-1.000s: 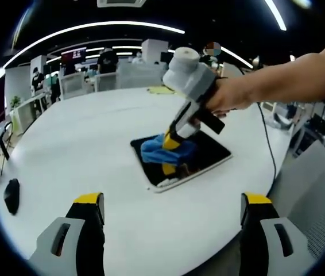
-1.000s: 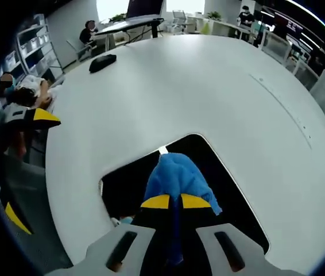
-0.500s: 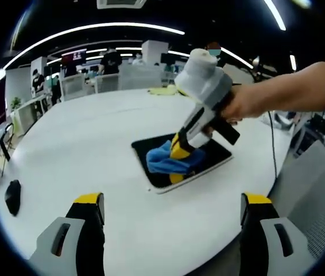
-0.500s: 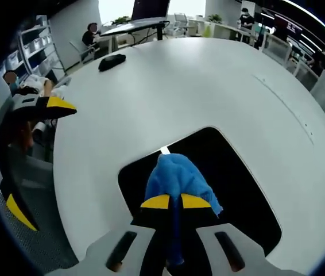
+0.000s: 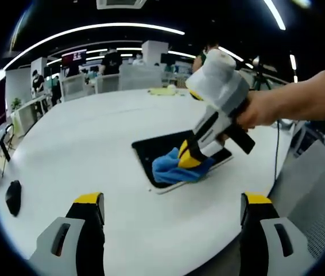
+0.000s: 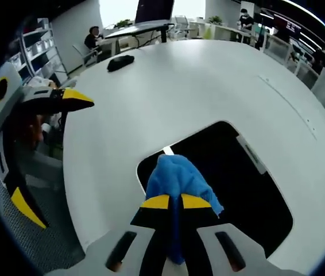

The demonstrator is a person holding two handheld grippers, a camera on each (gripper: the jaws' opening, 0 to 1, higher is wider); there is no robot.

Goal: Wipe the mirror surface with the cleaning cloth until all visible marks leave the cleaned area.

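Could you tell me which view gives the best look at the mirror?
The right gripper view: the mirror spreads large there, beneath the blue cloth. The left gripper view shows it small and slanted, partly behind the right gripper.

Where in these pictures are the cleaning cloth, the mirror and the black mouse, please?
cleaning cloth (image 6: 175, 175), right gripper view, its upper folds.
mirror (image 6: 240, 190), right gripper view, bare dark glass.
black mouse (image 5: 12, 196), left gripper view, its top.

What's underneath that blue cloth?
The blue cloth, held in the right gripper, lies on a dark mirror on the white table. Any marks beneath the cloth are hidden.
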